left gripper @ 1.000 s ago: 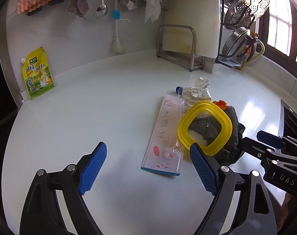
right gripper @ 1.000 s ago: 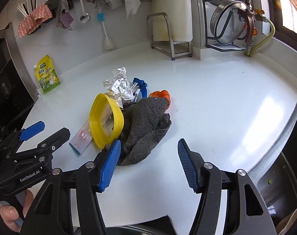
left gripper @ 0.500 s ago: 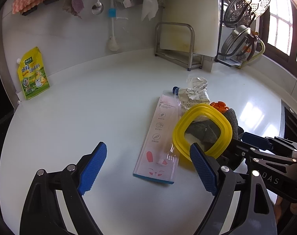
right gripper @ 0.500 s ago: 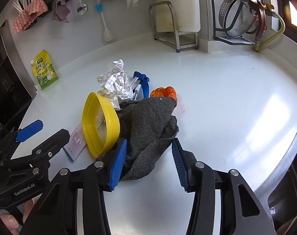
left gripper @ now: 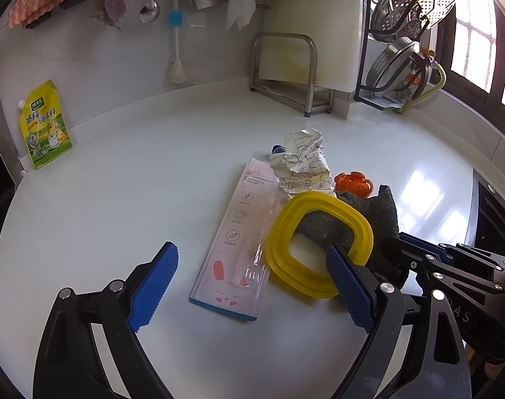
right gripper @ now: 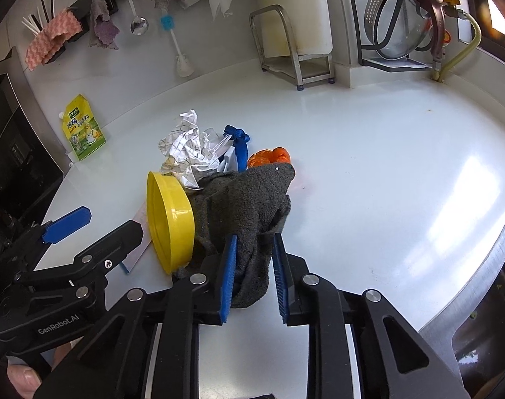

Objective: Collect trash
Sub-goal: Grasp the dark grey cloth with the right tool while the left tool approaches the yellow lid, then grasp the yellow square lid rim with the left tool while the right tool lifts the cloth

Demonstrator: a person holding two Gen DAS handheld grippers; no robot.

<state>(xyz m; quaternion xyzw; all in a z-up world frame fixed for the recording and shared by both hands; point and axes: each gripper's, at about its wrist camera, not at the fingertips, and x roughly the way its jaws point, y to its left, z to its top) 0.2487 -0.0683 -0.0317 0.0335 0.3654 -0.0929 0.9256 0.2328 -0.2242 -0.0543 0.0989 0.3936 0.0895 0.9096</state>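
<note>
Right wrist view: the right tongs point(right gripper: 252, 266) are being squeezed tight on the near end of the gray cloth point(right gripper: 245, 199), with the blue pads pressing into the fabric from both sides. The cloth is probably being gripped there because that loose end is the closest part to reach, and it is being bunched up by the squeeze.

The left tongs point(left gripper: 252, 286) are being held wide apart, and nothing is being gripped by them. One blue pad is being held just at the near rim of the yellow lid point(left gripper: 318, 242), and whether it is touching cannot be told. The long pink packet point(left gripper: 239, 242) is lying between the two pads on the white tabletop point(left gripper: 119, 199). It looks as if the left tongs are being lined up for the packet or the lid.

The trash is being kept in one pile near the middle of the tabletop. The yellow lid is being propped up against the cloth. Behind them, crumpled paper point(right gripper: 186, 153), a blue plastic piece point(right gripper: 239, 146) and an orange thing point(right gripper: 269, 158) are lying close together.
</note>
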